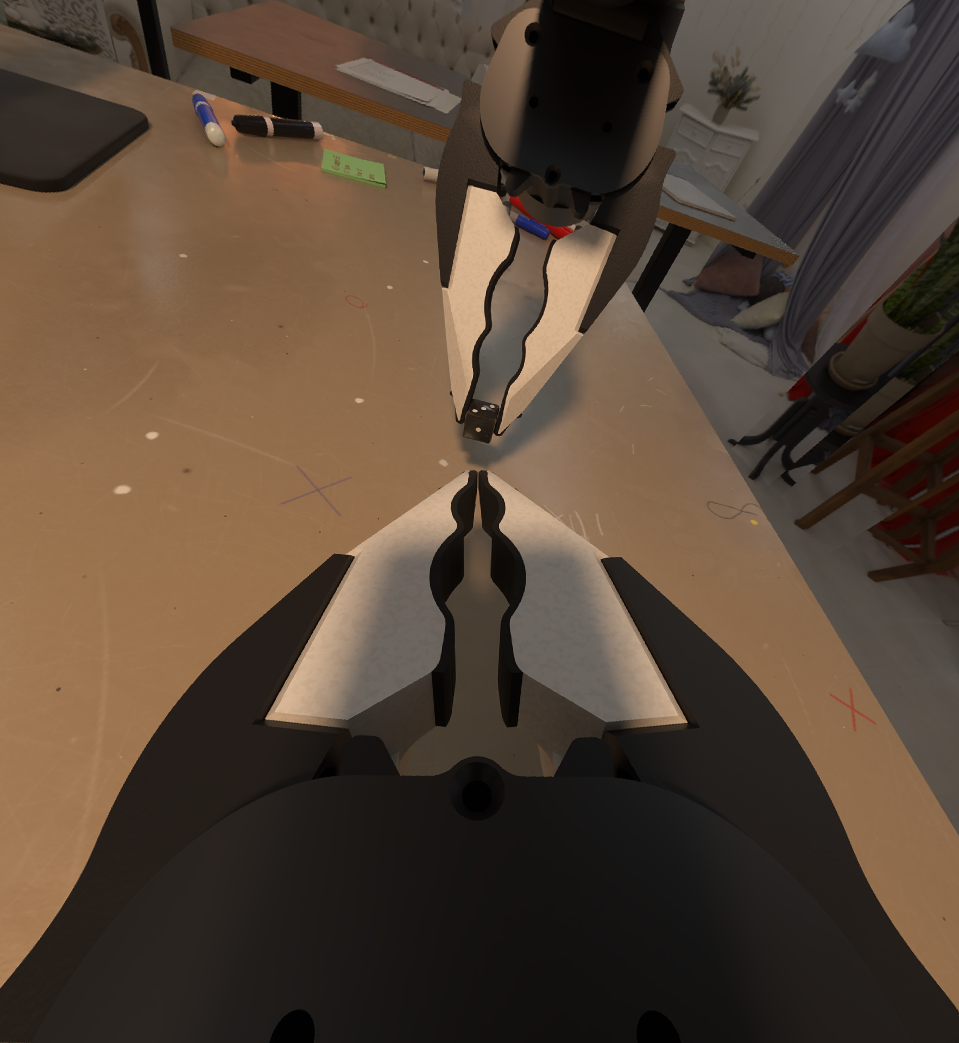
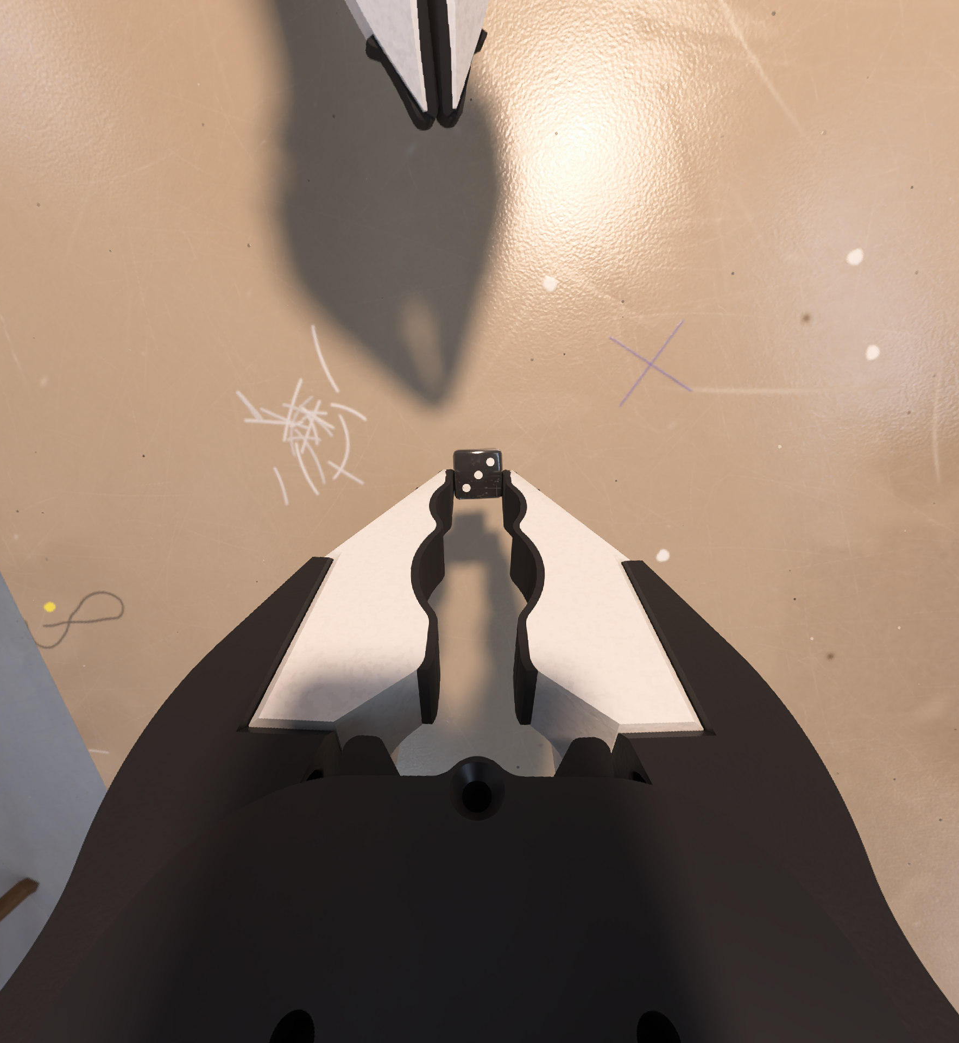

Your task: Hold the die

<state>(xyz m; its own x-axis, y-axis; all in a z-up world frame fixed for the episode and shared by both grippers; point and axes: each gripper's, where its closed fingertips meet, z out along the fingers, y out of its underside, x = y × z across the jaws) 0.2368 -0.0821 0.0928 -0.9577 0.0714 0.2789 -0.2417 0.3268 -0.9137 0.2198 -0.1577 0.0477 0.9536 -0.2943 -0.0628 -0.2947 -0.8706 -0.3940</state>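
A small black die (image 2: 478, 475) with white pips is pinched between the fingertips of my right gripper (image 2: 478, 480), which is shut on it and holds it above the tan table (image 2: 691, 169). In the left wrist view the right gripper (image 1: 480, 420) points down toward me with the die (image 1: 479, 423) at its tips, just above the table. My left gripper (image 1: 478, 475) is shut and empty, its tips a short way in front of the die. It also shows at the top of the right wrist view (image 2: 436, 118).
At the far side of the table lie a blue marker (image 1: 207, 118), a black marker (image 1: 277, 126) and a green card (image 1: 353, 168). A black monitor base (image 1: 43, 135) stands far left. The table's right edge (image 1: 748, 480) drops to the floor, with wooden furniture (image 1: 917, 480) beyond.
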